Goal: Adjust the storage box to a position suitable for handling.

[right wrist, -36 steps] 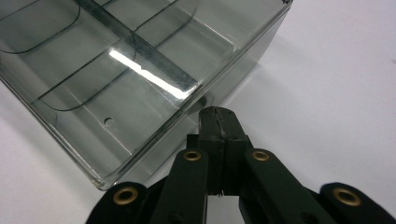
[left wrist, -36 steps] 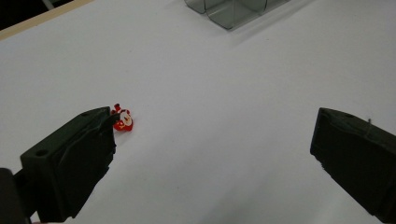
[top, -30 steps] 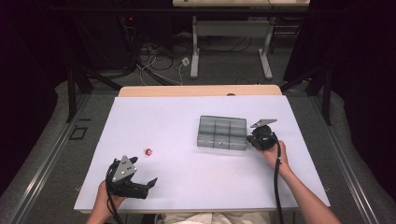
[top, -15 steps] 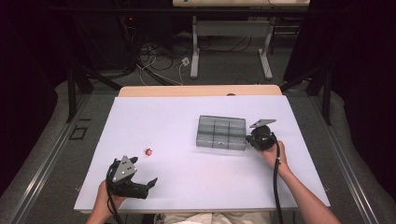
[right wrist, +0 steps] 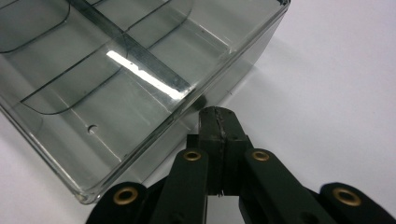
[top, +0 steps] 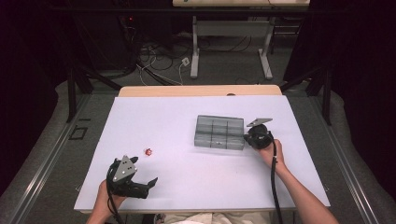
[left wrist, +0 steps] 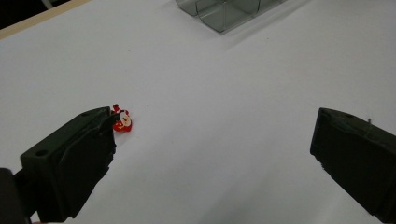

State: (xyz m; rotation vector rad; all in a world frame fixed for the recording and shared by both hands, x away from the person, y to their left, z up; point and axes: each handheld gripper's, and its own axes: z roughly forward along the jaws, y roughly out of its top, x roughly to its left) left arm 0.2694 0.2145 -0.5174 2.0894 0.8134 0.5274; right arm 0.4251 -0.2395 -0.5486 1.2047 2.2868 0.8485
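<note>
A clear grey compartment box [top: 219, 132] lies right of the table's middle, and its compartments [right wrist: 116, 70] look empty. My right gripper [top: 247, 137] sits at the box's right end. Its jaws are shut, and its tip [right wrist: 217, 117] rests against the outside of the box wall with nothing between the jaws. A small red figure [top: 149, 151] lies on the white table left of the middle. My left gripper [top: 149, 185] rests near the front left edge and is wide open. In the left gripper view the red figure [left wrist: 122, 121] lies just beyond the tip of the left jaw, outside the gap of that gripper [left wrist: 212, 126].
The white table top [top: 177, 116] has a wooden strip [top: 201, 90] along its far edge. Beyond it stand a table frame and cables on the floor [top: 196, 51]. A black cable [top: 274, 186] trails from the right gripper along the forearm.
</note>
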